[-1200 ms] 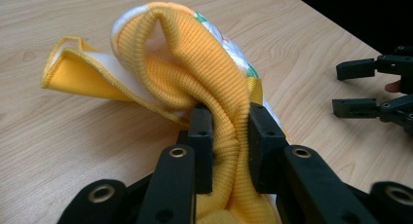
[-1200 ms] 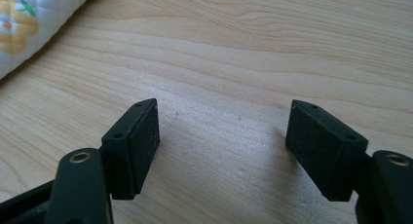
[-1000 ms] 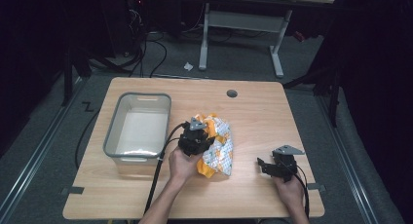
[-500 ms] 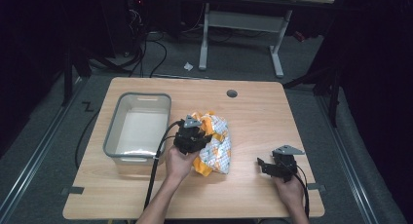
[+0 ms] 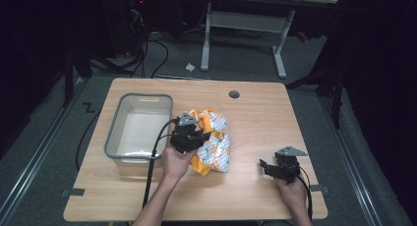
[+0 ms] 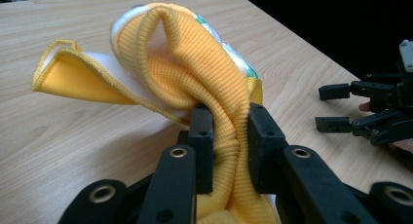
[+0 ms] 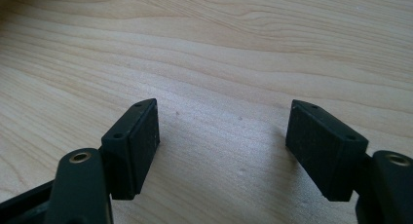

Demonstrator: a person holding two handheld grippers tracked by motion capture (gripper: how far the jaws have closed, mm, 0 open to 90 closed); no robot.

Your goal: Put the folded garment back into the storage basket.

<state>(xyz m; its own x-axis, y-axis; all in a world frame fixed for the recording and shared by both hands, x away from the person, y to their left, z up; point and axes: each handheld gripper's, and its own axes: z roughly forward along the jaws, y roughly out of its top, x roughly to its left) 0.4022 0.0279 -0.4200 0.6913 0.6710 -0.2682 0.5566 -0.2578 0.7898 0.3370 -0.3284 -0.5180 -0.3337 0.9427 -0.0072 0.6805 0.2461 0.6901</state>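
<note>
Yellow garment, bunched mid-table beside the bin: I've got my L gripper clamped on its ribbed edge, fabric partly raised. R gripper idles w/ jaws apart. Bin looks empty; transfer not yet done, I judge.

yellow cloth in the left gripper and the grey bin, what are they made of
Yellow ribbed garment: looks like soft knit fabric, with fine ribs and a stitched hem, matte, clamped in the left gripper. Grey rectangular bin: probably translucent plastic, with smooth, slightly glossy walls.
</note>
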